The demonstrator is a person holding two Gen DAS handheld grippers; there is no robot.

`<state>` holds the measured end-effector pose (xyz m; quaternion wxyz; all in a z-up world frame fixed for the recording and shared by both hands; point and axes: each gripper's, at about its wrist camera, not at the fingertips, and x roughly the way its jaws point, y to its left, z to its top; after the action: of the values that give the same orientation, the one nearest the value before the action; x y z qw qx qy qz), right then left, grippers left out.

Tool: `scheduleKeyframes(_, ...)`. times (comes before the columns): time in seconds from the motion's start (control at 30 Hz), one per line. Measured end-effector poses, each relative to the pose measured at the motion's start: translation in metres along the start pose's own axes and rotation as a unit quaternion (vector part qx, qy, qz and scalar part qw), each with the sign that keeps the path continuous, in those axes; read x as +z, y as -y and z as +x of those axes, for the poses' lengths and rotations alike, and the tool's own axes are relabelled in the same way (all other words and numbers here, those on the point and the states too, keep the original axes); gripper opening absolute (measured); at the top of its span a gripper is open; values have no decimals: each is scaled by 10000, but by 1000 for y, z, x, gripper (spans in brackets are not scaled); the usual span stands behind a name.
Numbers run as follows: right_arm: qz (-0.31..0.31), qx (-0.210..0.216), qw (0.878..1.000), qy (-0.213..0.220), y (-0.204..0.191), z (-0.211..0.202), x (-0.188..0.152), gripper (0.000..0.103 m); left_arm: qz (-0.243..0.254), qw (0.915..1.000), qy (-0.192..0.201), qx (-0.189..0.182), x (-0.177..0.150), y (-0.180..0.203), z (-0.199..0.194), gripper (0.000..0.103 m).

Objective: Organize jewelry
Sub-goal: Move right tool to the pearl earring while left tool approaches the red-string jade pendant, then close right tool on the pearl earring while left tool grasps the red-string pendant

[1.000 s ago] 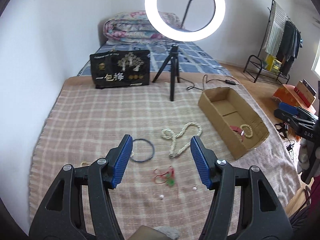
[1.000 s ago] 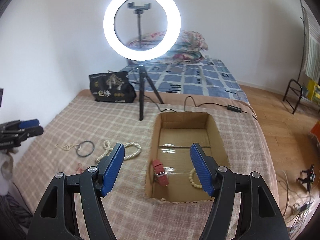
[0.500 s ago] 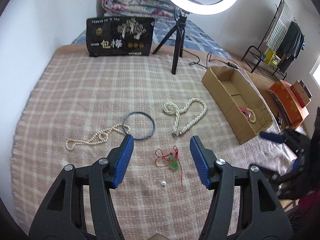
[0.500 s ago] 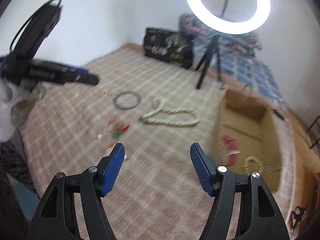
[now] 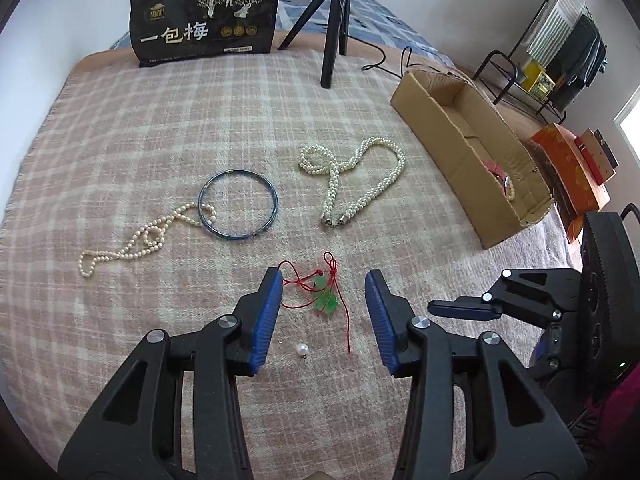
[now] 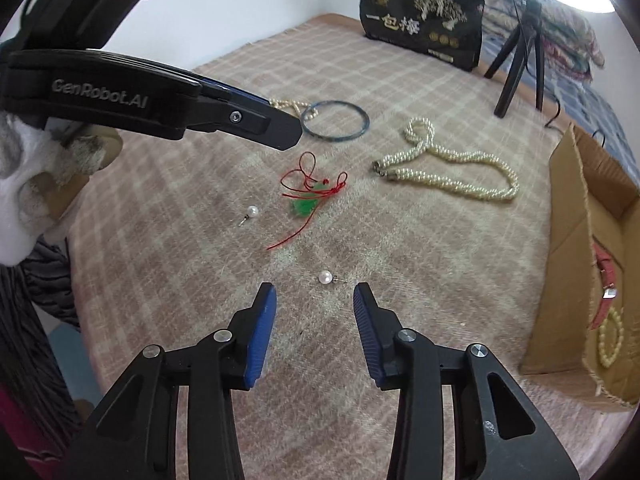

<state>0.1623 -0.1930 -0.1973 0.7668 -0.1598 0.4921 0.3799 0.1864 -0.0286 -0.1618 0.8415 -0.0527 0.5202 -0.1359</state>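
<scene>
Both hand-held grippers wide open & empty: left (image 5: 323, 312) w/ red-cord pendant (image 5: 326, 300) between tips, right (image 6: 315, 312) nr pearl stud (image 6: 325, 277)

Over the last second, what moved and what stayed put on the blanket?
Both grippers came down toward the blanket. The right gripper swung left from above the cardboard box to a pearl earring; the left gripper closed in on the red-string pendant. Both stayed open and empty. No jewelry shifted.
</scene>
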Motion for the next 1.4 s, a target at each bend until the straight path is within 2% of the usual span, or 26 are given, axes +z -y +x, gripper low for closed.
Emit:
scheduleKeyframes(0.33, 277, -94, 9995, -125, 3, 22, 3, 38, 106, 9994, -321, 124, -3, 5, 31, 44)
scheduleKeyframes(0.43, 299, -96, 9994, -119, 3, 25, 4, 38, 100, 9990, -411, 174, -2, 4, 39, 37)
scheduleKeyframes(0.57, 369, -130, 9992, -96, 3, 27, 2, 38, 18, 9982, -541, 251, -6, 0, 48, 37)
scheduleKeyframes(0.87, 386, -227, 9990, -71, 4, 29, 4, 35, -52, 9979, -639, 130, -11, 2, 55, 37)
scheduleKeyframes(1.0, 388, -259, 9989, -82, 4, 32, 5, 34, -54, 9974, -693, 196, -11, 3, 63, 37)
scheduleKeyframes(1.27, 437, -261, 9987, -79, 6, 33, 4, 24, 11, 9972, -667, 348, -11, 5, 67, 16)
scheduleKeyframes(1.4, 407, -257, 9988, -77, 5, 34, 4, 16, 10, 9972, -664, 348, -9, 6, 69, 15)
